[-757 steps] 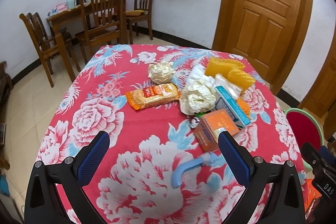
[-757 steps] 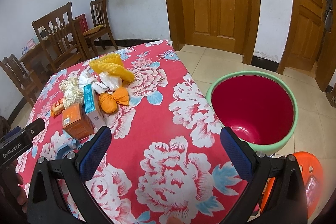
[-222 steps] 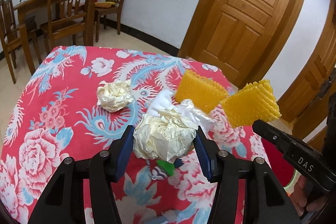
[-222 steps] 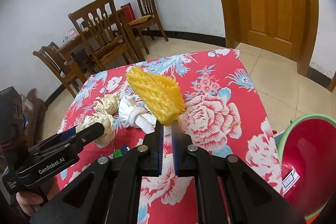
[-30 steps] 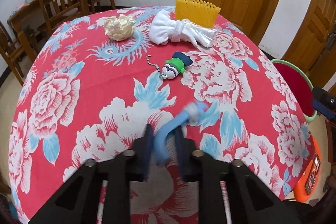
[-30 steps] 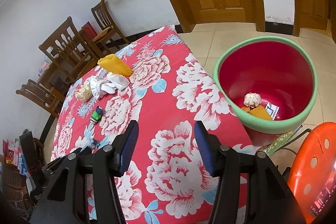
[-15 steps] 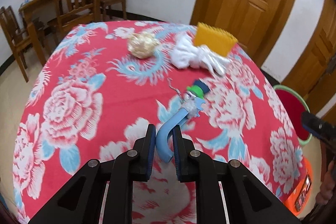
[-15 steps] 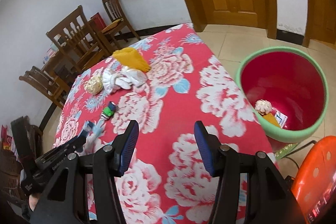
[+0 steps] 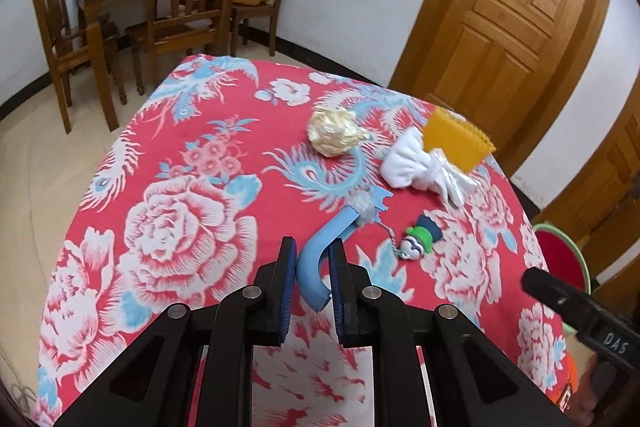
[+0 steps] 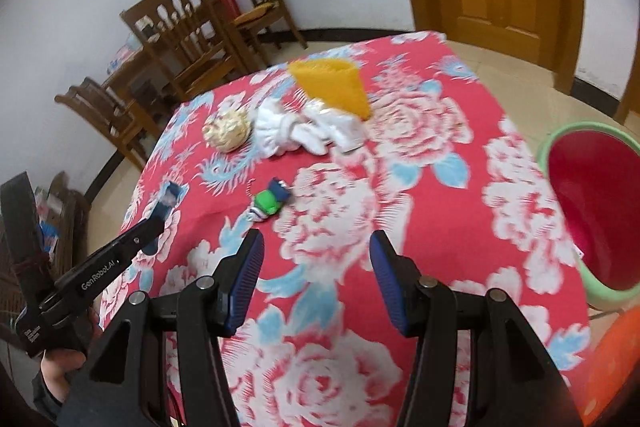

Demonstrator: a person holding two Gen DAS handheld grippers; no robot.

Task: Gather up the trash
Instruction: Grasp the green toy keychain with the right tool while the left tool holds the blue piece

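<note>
The left gripper (image 9: 313, 267) is angled downward, its jaws clamped on a curved blue handle (image 9: 316, 259) that is held between the pads (image 9: 286, 279). In the right wrist view this gripper is seen from the side, carried by a hand (image 10: 60, 367). The right gripper (image 10: 316, 279) is likewise tilted downward, its jaws parted midway with nothing gripped between them.

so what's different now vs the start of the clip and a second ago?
The left gripper, open at the start, is shut on the blue razor and has lifted it off the tablecloth within the last second. The boxes, snack packet and one yellow foam piece have left the table. The right gripper stays open and empty. The foil ball, white cloth bundle, remaining yellow foam and green keychain toy remain.
</note>
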